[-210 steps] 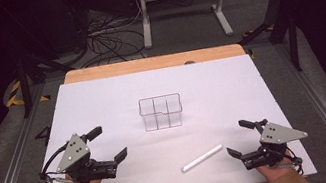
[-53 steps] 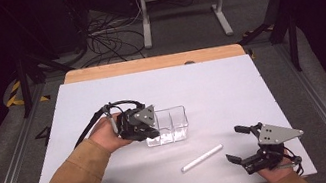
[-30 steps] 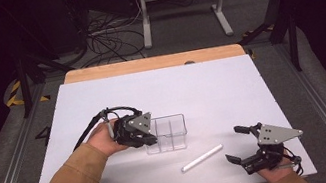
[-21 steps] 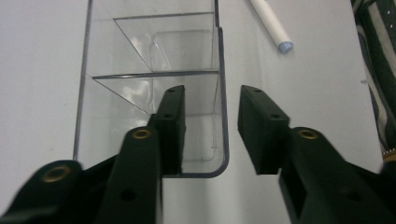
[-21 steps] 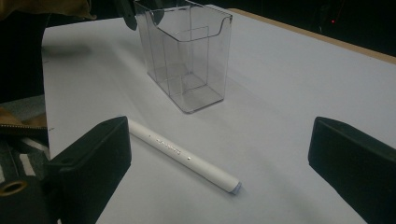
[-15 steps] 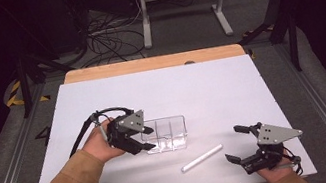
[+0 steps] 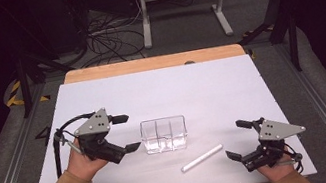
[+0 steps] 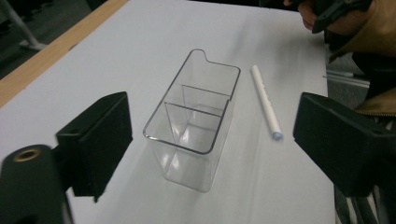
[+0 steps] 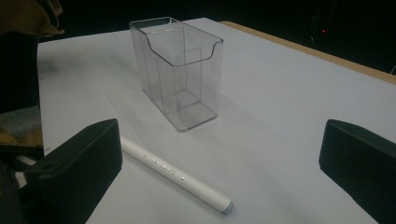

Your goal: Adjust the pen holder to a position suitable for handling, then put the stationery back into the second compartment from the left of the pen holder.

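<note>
High view: clear divided bin upright at table centre. Left gripper just left of the bin, jaws spread, not touching it. White pen lies near-right of the bin, apart from it. Right gripper at near right, jaws spread, empty.

Left gripper view: bin between the wide jaws, farther off; pen to its right.

Right gripper view: pen near the left jaw; bin beyond, upright, empty.

A clear divided box stands upright beyond a white marker.
</note>
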Demonstrator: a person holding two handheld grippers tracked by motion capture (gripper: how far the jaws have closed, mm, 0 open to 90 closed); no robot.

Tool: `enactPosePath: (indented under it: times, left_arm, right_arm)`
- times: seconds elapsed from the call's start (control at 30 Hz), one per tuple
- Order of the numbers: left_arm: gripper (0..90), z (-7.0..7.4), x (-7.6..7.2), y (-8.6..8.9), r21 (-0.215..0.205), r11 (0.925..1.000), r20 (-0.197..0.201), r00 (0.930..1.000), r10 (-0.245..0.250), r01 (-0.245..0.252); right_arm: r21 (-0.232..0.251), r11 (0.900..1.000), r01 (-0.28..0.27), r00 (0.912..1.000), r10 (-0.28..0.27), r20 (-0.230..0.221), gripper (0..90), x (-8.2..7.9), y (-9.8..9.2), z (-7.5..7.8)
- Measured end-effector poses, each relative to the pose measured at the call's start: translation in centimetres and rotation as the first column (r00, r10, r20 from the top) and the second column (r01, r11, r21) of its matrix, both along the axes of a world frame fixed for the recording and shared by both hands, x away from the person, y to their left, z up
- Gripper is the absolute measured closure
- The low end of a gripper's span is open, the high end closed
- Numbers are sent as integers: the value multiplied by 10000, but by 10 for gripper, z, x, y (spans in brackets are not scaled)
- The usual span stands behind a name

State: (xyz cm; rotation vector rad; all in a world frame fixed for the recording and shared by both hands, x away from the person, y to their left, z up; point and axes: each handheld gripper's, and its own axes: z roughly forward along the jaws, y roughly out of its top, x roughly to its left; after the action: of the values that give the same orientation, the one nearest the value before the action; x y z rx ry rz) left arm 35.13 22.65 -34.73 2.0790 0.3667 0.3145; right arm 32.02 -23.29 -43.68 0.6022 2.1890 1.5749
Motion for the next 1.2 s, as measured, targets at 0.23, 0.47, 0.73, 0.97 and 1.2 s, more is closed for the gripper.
enactPosePath:
  times: [0.23,0.47,0.73,0.97,1.2]
  left_arm:
    - [2,-8,-11,15,-643,9939,118,9958,910,-900]
    - [2,-17,-27,26,-949,9824,285,9861,1640,-1606]
    - [2,-41,-51,45,-1522,9529,351,9621,2704,-2623]
    - [2,-56,-60,57,-2184,9312,37,9540,2998,-2918]
    - [2,-58,-63,59,-2169,9253,90,9472,3205,-3111]
  right_arm:
    - [-44,10000,78,10000,-78,42,0,0,-1,5]
    - [-333,9994,41,10000,-39,81,24,0,0,12]
    - [-1022,9943,-305,9994,318,104,55,3,7,24]
    - [-1083,9927,-532,9985,543,72,45,10,12,30]
    - [-759,9951,-628,9975,651,283,15,12,10,33]
